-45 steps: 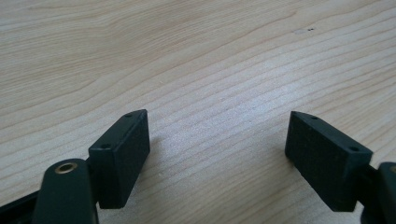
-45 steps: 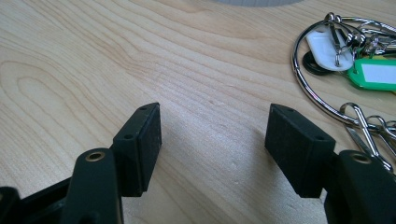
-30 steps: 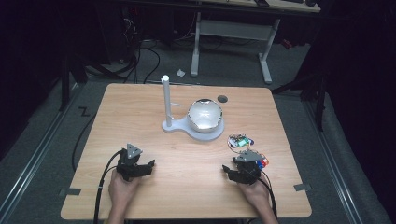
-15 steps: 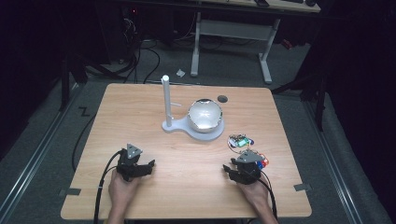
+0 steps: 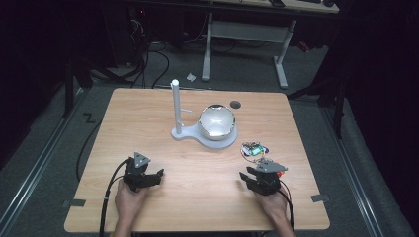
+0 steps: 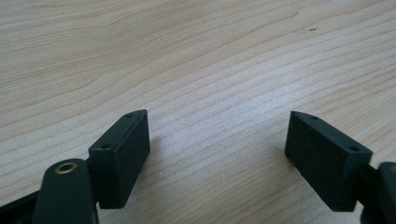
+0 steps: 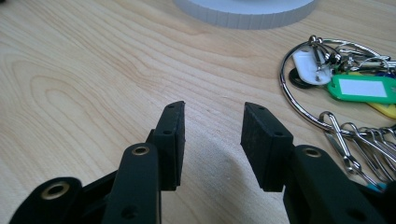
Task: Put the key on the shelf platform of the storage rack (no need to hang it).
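Right gripper view puts the key ring at the right of the frame, outside your right gripper, whose jaws have just been closing, half-open and empty. Close now and you pinch bare tabletop or nudge the keys away.

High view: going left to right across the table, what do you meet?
Left gripper → white post → dome → keys → right gripper, its jaws just closing on nothing.

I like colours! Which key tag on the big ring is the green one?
The green tag with the white label window lies between the white tag farther from the right gripper and the yellow tag peeking out nearer it.
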Tool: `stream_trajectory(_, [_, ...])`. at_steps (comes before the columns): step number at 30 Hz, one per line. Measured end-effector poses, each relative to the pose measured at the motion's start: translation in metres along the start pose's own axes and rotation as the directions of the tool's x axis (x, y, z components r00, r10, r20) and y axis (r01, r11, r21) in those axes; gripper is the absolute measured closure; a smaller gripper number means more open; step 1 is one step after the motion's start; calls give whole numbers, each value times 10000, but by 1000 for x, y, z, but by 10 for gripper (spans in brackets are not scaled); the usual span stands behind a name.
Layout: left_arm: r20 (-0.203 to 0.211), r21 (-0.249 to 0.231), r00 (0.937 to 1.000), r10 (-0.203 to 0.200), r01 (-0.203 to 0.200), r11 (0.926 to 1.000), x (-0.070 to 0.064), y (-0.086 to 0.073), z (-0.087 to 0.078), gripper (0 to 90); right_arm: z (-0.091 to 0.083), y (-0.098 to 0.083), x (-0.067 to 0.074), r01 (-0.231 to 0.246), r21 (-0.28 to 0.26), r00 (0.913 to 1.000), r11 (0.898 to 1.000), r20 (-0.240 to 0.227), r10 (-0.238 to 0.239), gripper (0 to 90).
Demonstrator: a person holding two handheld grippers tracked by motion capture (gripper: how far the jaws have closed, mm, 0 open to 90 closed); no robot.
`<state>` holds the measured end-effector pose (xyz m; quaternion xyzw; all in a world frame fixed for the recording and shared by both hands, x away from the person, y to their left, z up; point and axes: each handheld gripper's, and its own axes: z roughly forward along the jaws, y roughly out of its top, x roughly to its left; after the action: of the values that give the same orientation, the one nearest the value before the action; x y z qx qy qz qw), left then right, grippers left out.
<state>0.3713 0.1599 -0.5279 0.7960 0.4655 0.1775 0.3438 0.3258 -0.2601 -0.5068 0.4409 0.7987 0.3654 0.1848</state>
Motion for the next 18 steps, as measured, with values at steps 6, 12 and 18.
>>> stream_trajectory(6, [-11,-7,10000,-30,30,10000,0,0,0,227,-7,0,-9,-367,-23,9993,9993,-111,367,605])
stream_trajectory(12, [-10,-16,10000,-71,71,10000,0,0,0,231,-23,2,-20,-598,-311,9981,9977,116,602,614])
stream_trajectory(18, [-13,-18,10000,-72,72,10000,0,0,0,232,-29,7,-36,-843,-309,9948,9960,547,859,639])
